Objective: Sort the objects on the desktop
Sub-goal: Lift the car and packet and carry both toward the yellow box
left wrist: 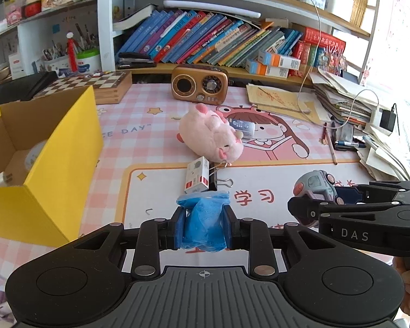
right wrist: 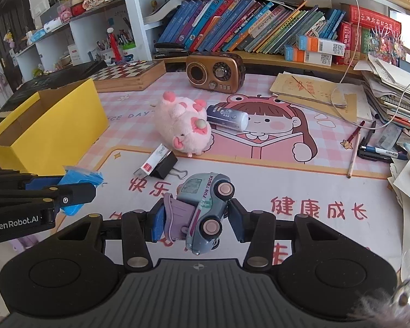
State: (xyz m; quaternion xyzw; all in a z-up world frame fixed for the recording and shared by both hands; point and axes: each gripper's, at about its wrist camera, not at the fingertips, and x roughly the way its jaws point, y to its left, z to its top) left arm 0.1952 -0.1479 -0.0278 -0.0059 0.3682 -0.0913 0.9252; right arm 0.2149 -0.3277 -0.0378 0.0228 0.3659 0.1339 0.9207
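blue packet (left wrist: pixel 205 224) clamped in left gripper (left wrist: pixel 204 225), toy truck (right wrist: pixel 202 213) in right gripper (right wrist: pixel 195 221)

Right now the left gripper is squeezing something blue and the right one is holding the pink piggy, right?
Not the piggy. The right gripper holds the toy truck, as the right wrist view shows. The pink piggy lies on the desk mat. The left gripper does squeeze something blue.

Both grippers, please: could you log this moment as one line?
left gripper: shut on blue bag | right gripper: shut on toy truck | yellow box: open
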